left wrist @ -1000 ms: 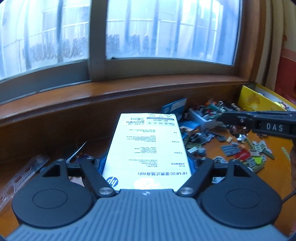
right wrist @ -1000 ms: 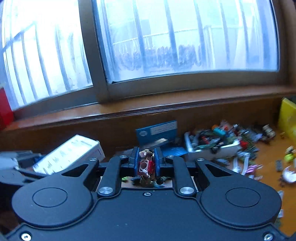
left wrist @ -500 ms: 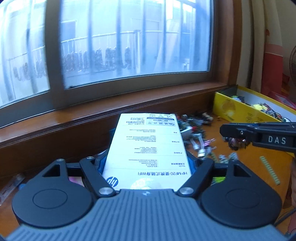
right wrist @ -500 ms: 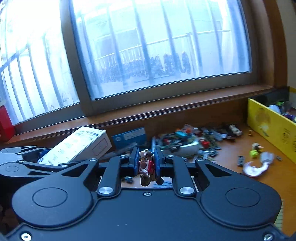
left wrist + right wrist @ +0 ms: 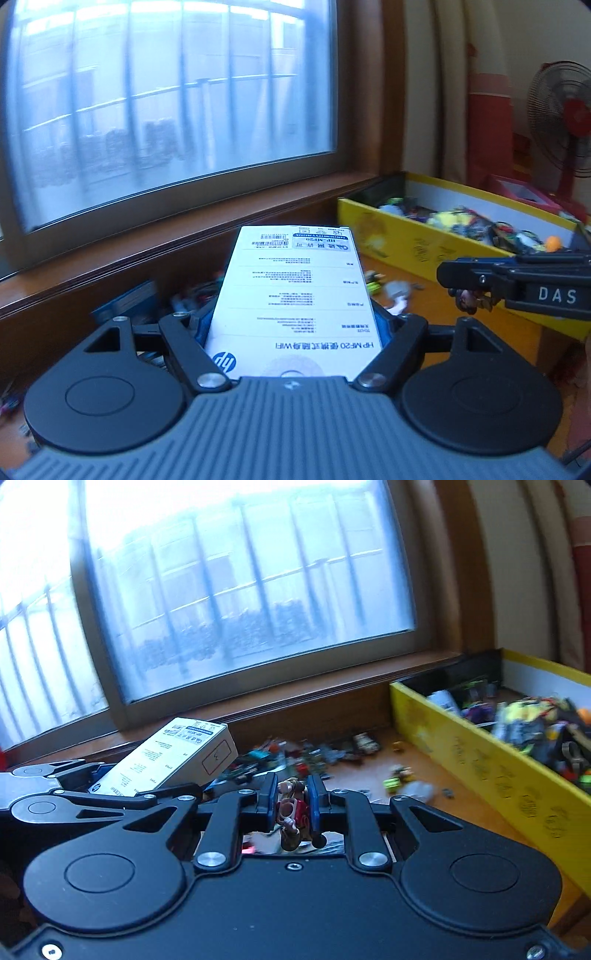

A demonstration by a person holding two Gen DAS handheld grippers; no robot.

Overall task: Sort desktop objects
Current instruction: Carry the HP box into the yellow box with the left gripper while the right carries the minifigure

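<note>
My left gripper (image 5: 293, 325) is shut on a white HP box (image 5: 295, 299) with printed text, held lengthwise above the desk; the same white HP box (image 5: 166, 760) shows at the left of the right wrist view. My right gripper (image 5: 291, 805) is shut on a small toy figure (image 5: 291, 812) in red and brown. In the left wrist view the right gripper (image 5: 465, 284) reaches in from the right with the toy figure (image 5: 471, 299) hanging below it. A yellow box (image 5: 491, 768) full of mixed small toys stands at the right.
Small bricks and toy parts (image 5: 306, 757) lie scattered on the wooden desk (image 5: 369, 775) under the window sill (image 5: 295, 690). A red fan (image 5: 561, 118) stands beyond the yellow box (image 5: 399, 240). A blue card (image 5: 125, 299) leans against the back wall.
Both grippers have swung to the right, each keeping its load. The scattered parts slid left in view and the yellow box came in at the right.
</note>
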